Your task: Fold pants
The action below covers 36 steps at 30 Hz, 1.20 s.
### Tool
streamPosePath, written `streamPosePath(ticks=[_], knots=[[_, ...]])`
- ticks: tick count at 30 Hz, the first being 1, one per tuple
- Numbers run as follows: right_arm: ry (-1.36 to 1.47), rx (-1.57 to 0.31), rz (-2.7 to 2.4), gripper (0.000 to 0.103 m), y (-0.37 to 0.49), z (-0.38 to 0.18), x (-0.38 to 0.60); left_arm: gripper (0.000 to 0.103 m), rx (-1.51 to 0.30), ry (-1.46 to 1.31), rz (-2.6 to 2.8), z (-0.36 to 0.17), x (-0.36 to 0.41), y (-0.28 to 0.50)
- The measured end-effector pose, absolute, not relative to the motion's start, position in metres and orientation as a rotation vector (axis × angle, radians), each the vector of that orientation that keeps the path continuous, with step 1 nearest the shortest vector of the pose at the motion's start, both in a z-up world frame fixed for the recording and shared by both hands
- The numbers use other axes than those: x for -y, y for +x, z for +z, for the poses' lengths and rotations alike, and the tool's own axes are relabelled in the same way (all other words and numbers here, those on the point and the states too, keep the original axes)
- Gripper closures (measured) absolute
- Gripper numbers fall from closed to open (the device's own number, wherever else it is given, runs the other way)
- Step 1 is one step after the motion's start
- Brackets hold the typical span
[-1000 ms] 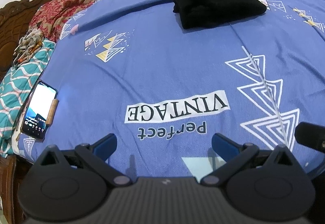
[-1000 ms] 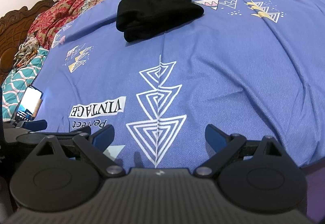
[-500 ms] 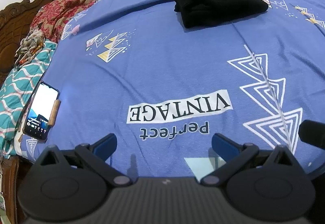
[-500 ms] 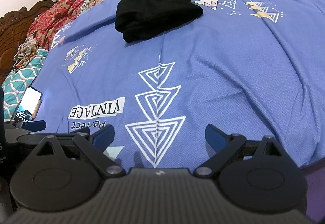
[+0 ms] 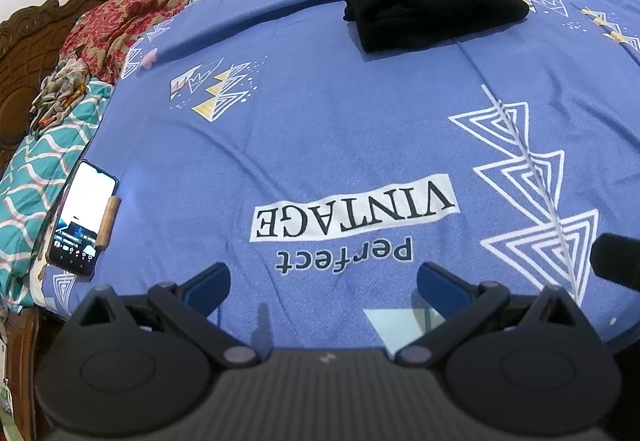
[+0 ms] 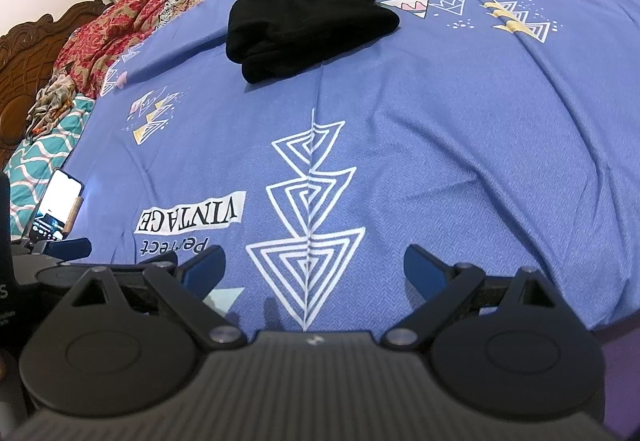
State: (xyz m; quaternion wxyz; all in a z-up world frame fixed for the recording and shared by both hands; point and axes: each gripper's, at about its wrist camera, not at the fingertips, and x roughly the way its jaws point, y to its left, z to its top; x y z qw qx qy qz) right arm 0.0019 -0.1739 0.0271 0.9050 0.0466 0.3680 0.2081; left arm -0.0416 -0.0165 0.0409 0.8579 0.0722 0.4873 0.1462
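Note:
Black pants (image 5: 428, 1) lie folded in a compact bundle on the far side of a blue bedsheet (image 5: 340, 129); they also show in the right wrist view (image 6: 308, 25). My left gripper (image 5: 323, 283) is open and empty, hovering near the bed's near edge, far from the pants. My right gripper (image 6: 314, 263) is open and empty too, just right of the left one and level with it. The left gripper's body (image 6: 64, 253) shows at the left edge of the right wrist view.
A phone (image 5: 82, 217) with a lit screen lies at the bed's left edge, beside a teal patterned pillow (image 5: 32, 177). A red floral blanket (image 5: 132, 17) is heaped at the back left. A carved wooden headboard (image 5: 24, 41) stands to the left.
Both grippers have drifted slightly, so the pants sit a little differently in each view. Both stay open and the pants have not moved.

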Motion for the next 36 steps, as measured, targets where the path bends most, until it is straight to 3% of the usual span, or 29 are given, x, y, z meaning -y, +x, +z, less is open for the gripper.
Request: streamPosePath(ticks=[36], knots=[[0.107, -0.773, 0.442, 0.006, 0.0036, 0.0269, 0.1791, 0.000, -1.026, 0.149, 0.323, 0.0398, 0.0146, -0.0453]])
